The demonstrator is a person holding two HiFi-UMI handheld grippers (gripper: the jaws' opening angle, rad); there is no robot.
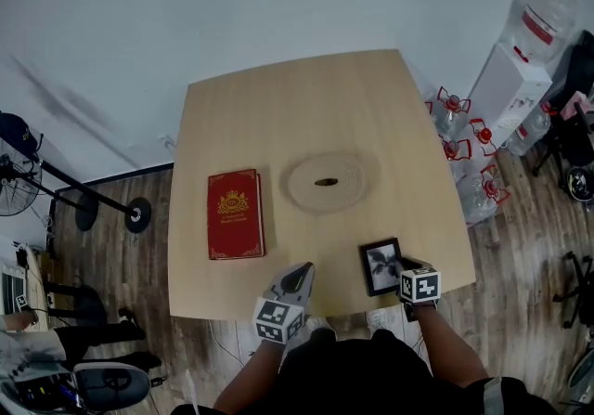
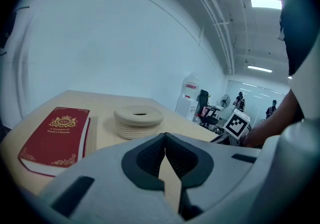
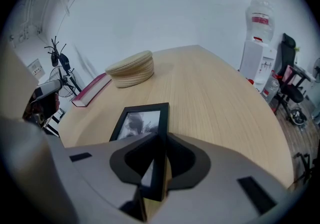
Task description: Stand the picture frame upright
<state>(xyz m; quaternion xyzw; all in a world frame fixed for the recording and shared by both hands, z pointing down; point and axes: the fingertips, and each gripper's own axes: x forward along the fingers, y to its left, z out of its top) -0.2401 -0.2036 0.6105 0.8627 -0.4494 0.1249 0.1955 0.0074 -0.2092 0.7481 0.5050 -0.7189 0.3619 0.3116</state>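
On the wooden table (image 1: 353, 116), right gripper (image 3: 159, 143) clamps picture frame (image 3: 141, 120); left gripper (image 2: 165, 139) sits closed.

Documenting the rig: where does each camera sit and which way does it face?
Head view: on the person's head, steeply down at the table; both arms, left hand-held gripper, right hand-held gripper show.
Left gripper view: on that gripper, across the table; its shut jaws, the right arm show.
Right gripper view: on that gripper, angled down; jaws clamp the picture frame.
Shared: book and woven mat in all three.
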